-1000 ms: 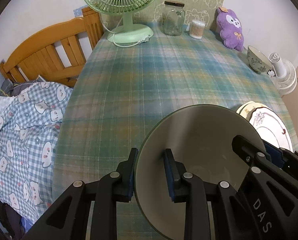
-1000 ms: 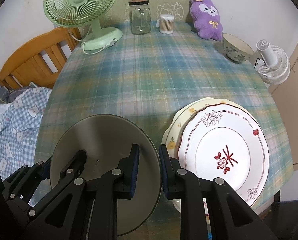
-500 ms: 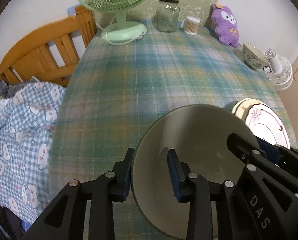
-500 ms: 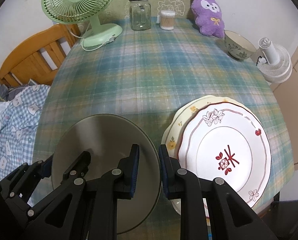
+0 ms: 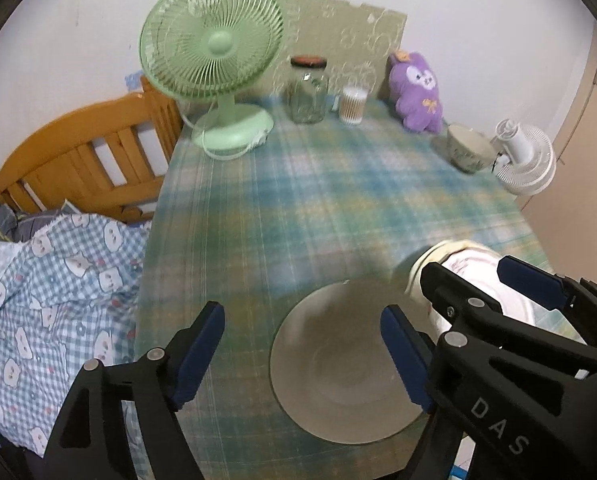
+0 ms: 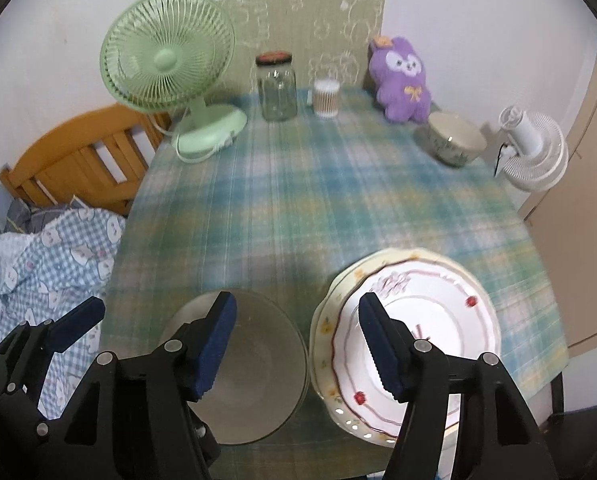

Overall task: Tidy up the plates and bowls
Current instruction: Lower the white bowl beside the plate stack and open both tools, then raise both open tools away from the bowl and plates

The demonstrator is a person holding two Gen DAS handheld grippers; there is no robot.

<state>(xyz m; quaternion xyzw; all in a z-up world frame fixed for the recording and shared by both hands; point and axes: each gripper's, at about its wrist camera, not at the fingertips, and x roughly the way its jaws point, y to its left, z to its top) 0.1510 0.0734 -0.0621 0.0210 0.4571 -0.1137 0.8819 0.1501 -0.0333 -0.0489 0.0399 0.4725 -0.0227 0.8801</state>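
A plain grey plate lies flat on the plaid tablecloth near the front edge. Above it hangs my left gripper, jaws opening wide, pads off the plate. My right gripper is also opening, with nothing gripped; it hovers over the gap between the grey plate and a stack. That stack is a white red-trimmed plate on a yellow flowered plate, just right of the grey one. The right gripper shows at the right of the left wrist view. A patterned bowl stands at the back right.
Along the back stand a green fan, a glass jar, a cotton-swab tub and a purple plush. A small white fan sits off the right edge. A wooden headboard and checked bedding lie left.
Both grippers, shut on the grey plate's rim a second ago, have opened and risen. The plate now lies on the cloth, released.
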